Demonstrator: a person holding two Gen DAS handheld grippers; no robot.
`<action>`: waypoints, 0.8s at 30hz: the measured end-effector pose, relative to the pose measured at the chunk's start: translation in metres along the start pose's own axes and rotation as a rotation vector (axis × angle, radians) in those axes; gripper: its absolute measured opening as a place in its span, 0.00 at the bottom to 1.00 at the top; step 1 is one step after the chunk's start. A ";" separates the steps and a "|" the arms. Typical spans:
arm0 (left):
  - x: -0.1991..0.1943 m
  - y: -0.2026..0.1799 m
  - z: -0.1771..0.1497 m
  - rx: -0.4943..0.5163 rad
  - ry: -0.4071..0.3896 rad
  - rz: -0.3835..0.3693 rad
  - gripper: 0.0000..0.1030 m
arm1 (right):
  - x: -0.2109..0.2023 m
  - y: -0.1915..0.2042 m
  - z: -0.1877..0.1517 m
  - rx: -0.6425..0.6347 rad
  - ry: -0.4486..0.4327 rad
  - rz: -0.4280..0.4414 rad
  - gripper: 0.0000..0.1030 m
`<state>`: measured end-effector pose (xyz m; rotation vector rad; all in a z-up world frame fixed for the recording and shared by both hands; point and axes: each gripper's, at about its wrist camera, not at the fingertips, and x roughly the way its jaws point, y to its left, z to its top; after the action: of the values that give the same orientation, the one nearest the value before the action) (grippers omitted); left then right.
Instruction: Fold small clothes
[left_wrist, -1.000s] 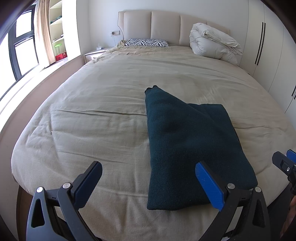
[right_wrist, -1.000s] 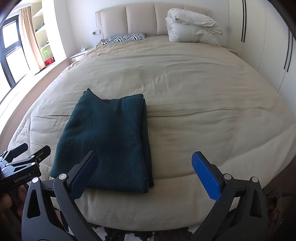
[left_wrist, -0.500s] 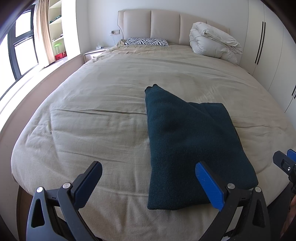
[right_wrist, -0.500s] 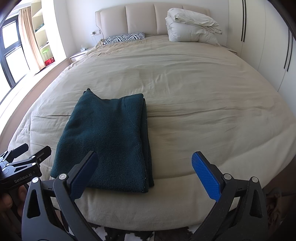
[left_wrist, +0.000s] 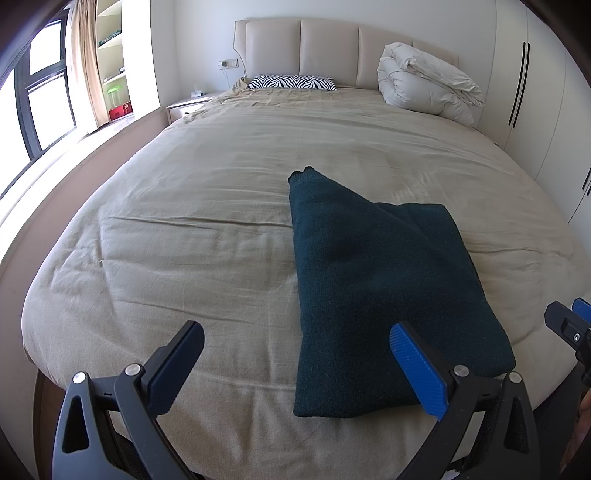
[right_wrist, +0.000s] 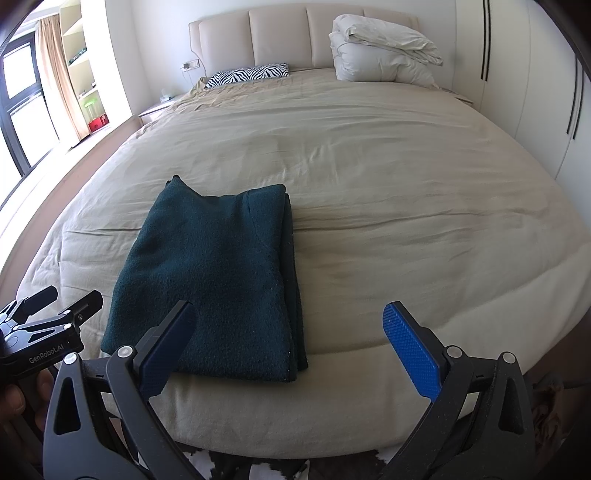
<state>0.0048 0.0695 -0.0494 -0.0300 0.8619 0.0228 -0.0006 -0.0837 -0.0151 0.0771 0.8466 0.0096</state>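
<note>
A dark teal knit garment (left_wrist: 376, 280) lies folded flat near the foot of the bed, with one corner pointing toward the headboard; it also shows in the right wrist view (right_wrist: 218, 273). My left gripper (left_wrist: 295, 354) is open and empty, held just short of the bed's near edge, left of the garment's near end. My right gripper (right_wrist: 288, 336) is open and empty, near the bed's edge, with its left finger in front of the garment's near end. The left gripper also shows at the left edge of the right wrist view (right_wrist: 51, 306).
The beige bed cover (left_wrist: 192, 206) spreads wide around the garment. A zebra pillow (left_wrist: 291, 82) and a rolled white duvet (left_wrist: 424, 88) lie at the headboard. A wardrobe (right_wrist: 535, 85) stands to the right, a window and shelves to the left.
</note>
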 end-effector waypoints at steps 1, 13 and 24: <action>0.000 0.000 0.000 0.000 0.001 -0.001 1.00 | 0.000 0.000 0.000 0.000 0.001 0.000 1.00; 0.002 0.002 0.001 0.003 0.005 -0.003 1.00 | 0.001 0.000 -0.004 0.004 0.004 0.001 1.00; 0.002 0.003 0.002 0.003 0.007 -0.002 1.00 | 0.002 0.000 -0.007 0.006 0.006 0.001 1.00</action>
<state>0.0080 0.0723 -0.0499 -0.0279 0.8684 0.0191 -0.0044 -0.0830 -0.0209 0.0830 0.8524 0.0089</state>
